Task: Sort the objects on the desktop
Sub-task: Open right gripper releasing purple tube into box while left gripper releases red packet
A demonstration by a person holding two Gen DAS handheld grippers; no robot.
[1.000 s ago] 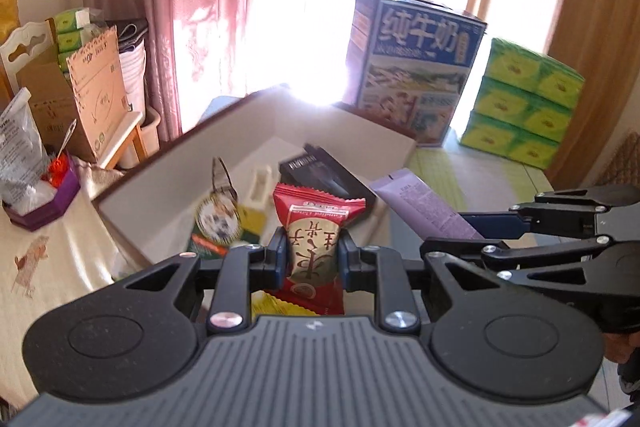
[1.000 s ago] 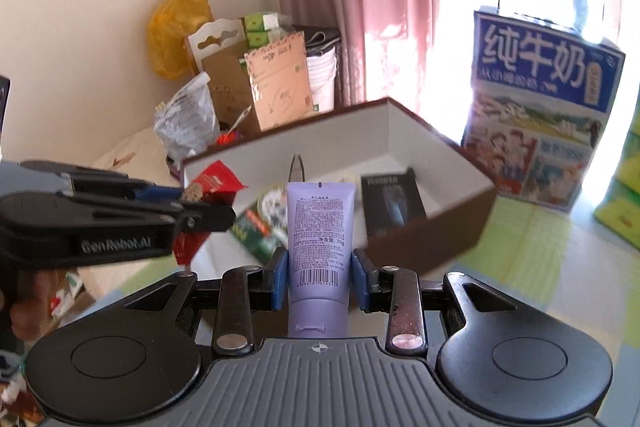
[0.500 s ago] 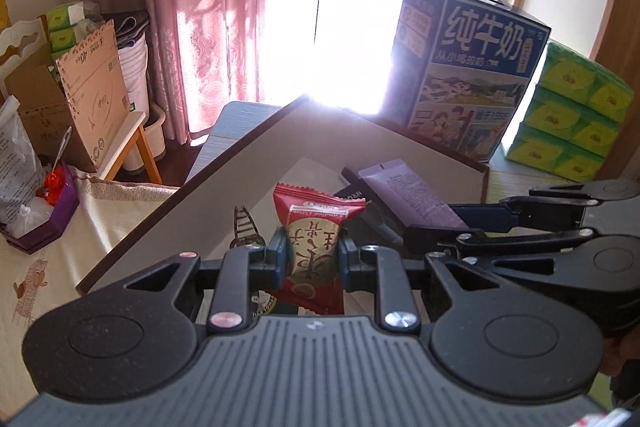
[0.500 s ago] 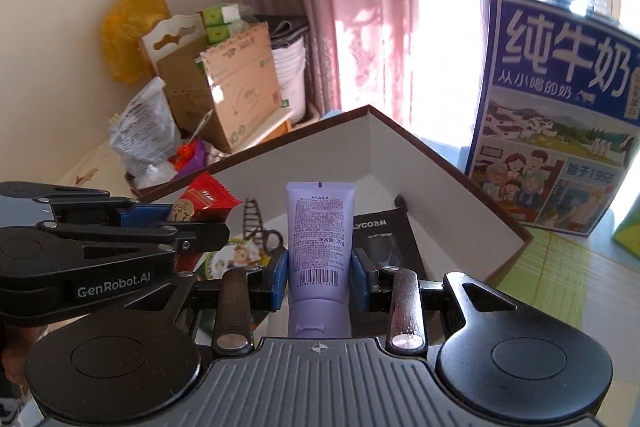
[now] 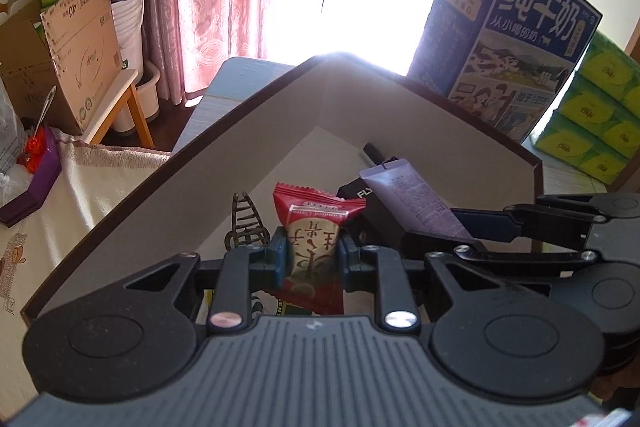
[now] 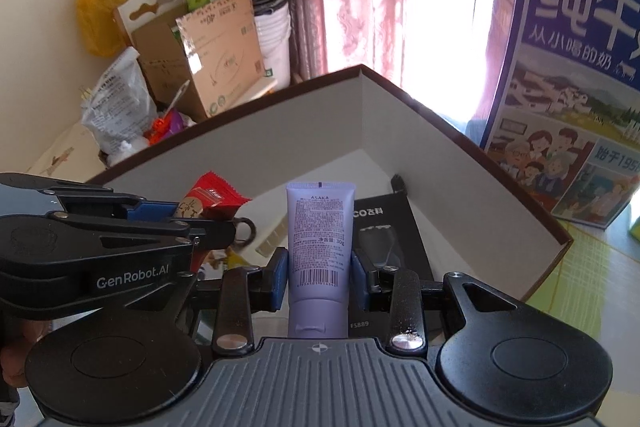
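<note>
While both hands hover over the open box (image 5: 248,131), which already holds a black carton (image 6: 384,227), the right gripper (image 6: 319,277) clamps a lilac tube (image 6: 319,227) across its lower body, near the cap. It looks soft and light, so mid-body suits it. The left gripper (image 5: 312,261) pinches a red snack packet (image 5: 314,227), crinkly and likely slippery, at its middle.

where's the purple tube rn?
Purple tube sits centre in the right wrist view, clamped in the right gripper, over the open box, right of the red snack packet.
</note>
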